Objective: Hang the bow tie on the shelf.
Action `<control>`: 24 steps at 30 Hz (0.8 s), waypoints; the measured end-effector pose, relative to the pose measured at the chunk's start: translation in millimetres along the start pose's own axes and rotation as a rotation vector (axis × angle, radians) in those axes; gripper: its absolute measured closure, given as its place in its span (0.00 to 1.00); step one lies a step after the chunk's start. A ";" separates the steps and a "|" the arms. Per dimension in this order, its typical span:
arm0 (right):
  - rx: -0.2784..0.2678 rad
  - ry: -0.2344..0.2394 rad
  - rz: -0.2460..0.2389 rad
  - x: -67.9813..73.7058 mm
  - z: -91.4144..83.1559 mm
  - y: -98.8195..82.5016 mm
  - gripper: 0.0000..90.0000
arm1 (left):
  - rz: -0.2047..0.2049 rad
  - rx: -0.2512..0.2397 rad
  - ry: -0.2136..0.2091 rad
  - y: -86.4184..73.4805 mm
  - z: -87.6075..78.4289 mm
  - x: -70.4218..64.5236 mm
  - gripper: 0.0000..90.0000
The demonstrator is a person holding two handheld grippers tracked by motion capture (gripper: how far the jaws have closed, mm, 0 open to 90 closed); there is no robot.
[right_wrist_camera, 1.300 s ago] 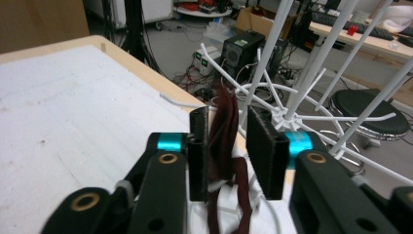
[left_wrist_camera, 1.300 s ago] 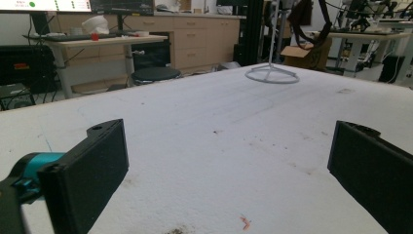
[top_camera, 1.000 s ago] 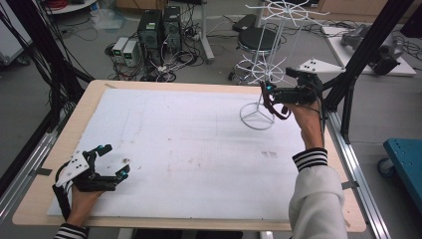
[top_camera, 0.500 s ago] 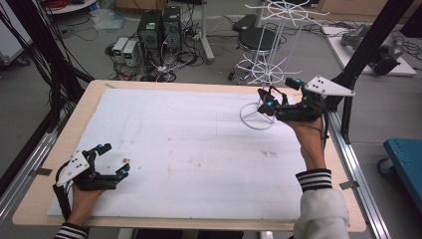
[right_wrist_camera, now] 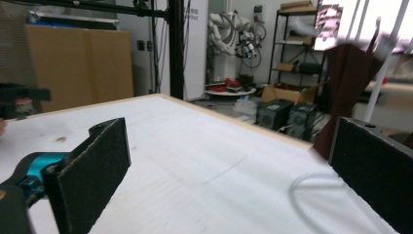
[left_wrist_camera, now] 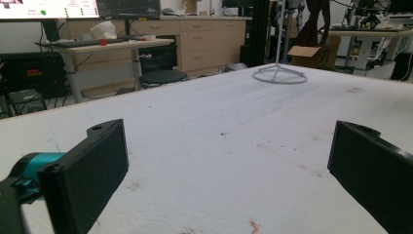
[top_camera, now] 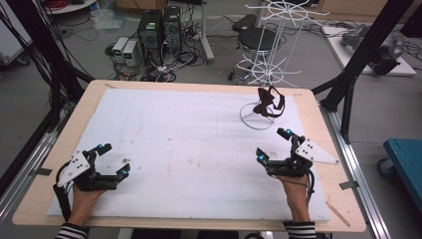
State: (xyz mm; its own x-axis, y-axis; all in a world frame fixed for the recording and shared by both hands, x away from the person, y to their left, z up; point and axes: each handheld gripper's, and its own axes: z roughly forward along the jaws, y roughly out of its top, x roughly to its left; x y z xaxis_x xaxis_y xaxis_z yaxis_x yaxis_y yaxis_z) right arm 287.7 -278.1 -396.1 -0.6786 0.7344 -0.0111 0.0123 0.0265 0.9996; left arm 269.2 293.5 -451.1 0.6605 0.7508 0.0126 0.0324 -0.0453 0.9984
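A dark brown bow tie [top_camera: 268, 102] hangs low on a white wire stand [top_camera: 271, 50], just above the stand's ring base [top_camera: 247, 121] at the back right of the white board. My right gripper [top_camera: 272, 144] rests open on the board in front of the stand, apart from it, with nothing between its jaws. In the right gripper view the bow tie [right_wrist_camera: 348, 73] hangs ahead to the right, over the ring base [right_wrist_camera: 311, 195]. My left gripper [top_camera: 114, 159] lies open and holds nothing at the front left. The left gripper view shows the stand's base [left_wrist_camera: 279, 75] far off.
The white board [top_camera: 189, 144] covers a wooden table [top_camera: 54, 149]. Black frame posts [top_camera: 366, 50] stand at the table's right and left. Behind the table are computer towers [top_camera: 159, 25] and a stool [top_camera: 259, 37]. A blue cart [top_camera: 405, 162] sits at the right.
My right gripper has drawn back from the stand to the front right of the board. The bow tie now hangs on the stand, free of it. My left gripper has not moved.
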 end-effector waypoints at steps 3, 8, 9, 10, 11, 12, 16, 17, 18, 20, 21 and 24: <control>0.022 -0.025 -0.032 5.8 -3.1 -13.6 0.01 | 0.003 -0.001 0.000 -0.1 0.2 -0.9 0.02; -0.001 -0.032 -0.022 12.6 -8.4 -27.1 0.01 | 0.011 0.001 0.001 -0.1 -0.2 -1.3 0.02; -0.012 -0.033 -0.015 13.4 -9.8 -31.2 0.01 | 0.012 0.000 0.001 -0.1 -0.4 -1.4 0.02; -0.018 -0.036 -0.012 13.4 -10.4 -33.6 0.01 | 0.012 -0.004 0.002 -0.3 -0.5 -1.4 0.02; -0.020 -0.042 -0.010 13.7 -11.3 -36.8 0.01 | 0.010 -0.008 0.002 -0.4 -0.7 -1.5 0.02; -0.023 -0.050 -0.018 13.3 -11.7 -39.6 0.01 | 0.011 -0.009 0.003 -0.4 -1.1 -1.2 0.02; -0.003 -0.069 -0.031 12.4 -12.2 -46.9 0.01 | 0.016 -0.008 0.004 -0.5 -0.9 -1.9 0.02; -0.007 -0.065 -0.019 11.4 -12.2 -49.5 0.01 | 0.017 -0.008 0.004 -0.5 -0.8 -2.1 0.02; -0.003 -0.063 -0.016 10.9 -12.1 -51.1 0.01 | 0.018 -0.008 0.003 -0.5 -0.7 -2.1 0.02; 0.015 -0.076 -0.011 10.4 -11.3 -55.9 0.01 | 0.016 -0.007 0.006 -0.6 -0.7 -2.0 0.02; 0.012 -0.082 -0.007 10.6 -11.7 -56.3 0.01 | 0.013 -0.006 0.004 -0.5 -0.8 -1.8 0.02; -0.004 -0.089 -0.003 10.8 -13.5 -57.2 0.01 | 0.009 -0.010 0.004 -0.7 -1.1 -1.2 0.02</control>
State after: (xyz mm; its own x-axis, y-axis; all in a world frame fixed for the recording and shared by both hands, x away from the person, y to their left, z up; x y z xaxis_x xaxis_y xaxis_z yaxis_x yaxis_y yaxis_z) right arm 269.8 -280.9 -453.1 -0.6111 0.7914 -0.0162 0.0077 0.0264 0.9996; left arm 267.5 293.5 -451.8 0.6575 0.7531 0.0222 0.0185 -0.0456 0.9988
